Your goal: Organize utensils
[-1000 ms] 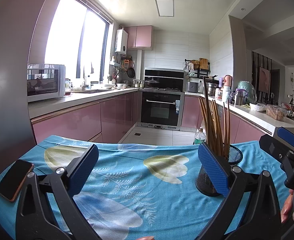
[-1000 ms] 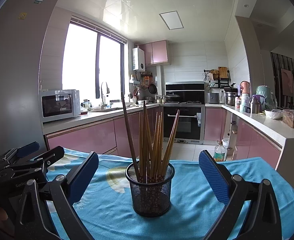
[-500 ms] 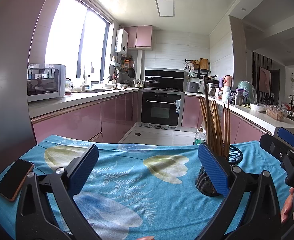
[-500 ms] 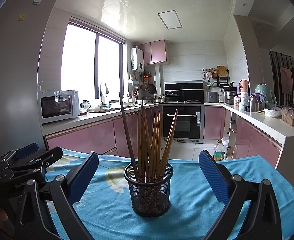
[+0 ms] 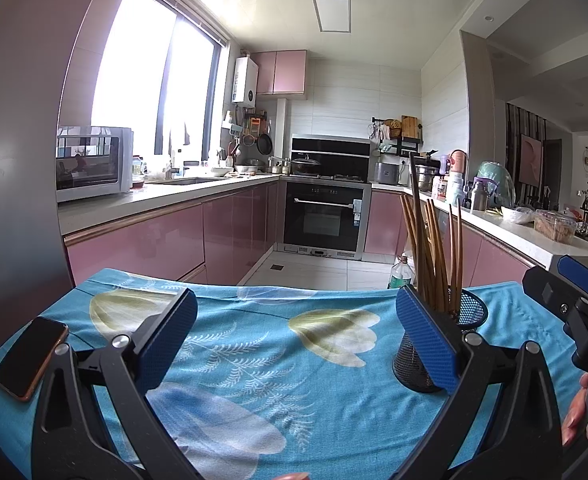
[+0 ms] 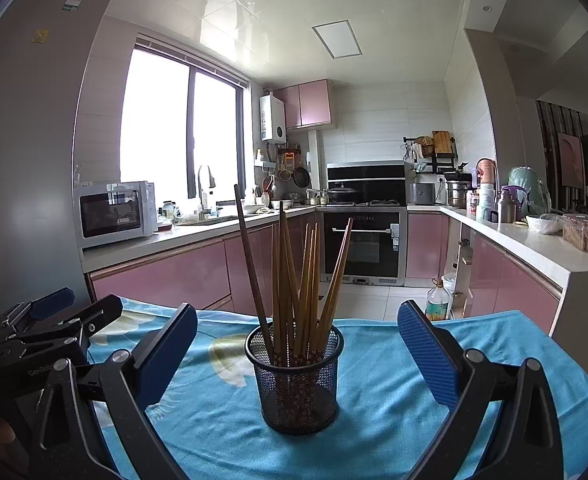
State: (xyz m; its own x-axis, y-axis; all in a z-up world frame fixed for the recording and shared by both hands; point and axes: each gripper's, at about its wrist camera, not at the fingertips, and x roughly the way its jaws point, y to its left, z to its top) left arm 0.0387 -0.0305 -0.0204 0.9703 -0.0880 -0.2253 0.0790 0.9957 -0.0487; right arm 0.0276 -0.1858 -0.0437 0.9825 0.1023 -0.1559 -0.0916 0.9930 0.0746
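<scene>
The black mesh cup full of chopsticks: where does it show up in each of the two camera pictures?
Left wrist view: the mesh cup sits at right, half hidden behind the left gripper's right finger.
Right wrist view: the mesh cup stands at centre, in the gap of the open right gripper.
Shared landmark: the black oven at the kitchen's far end.

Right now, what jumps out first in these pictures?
A black mesh cup of chopsticks stands on a bright blue cloth, centred between the open right hand-held gripper. A phone lies at the cloth's left edge, by the open left hand-held gripper.
</scene>
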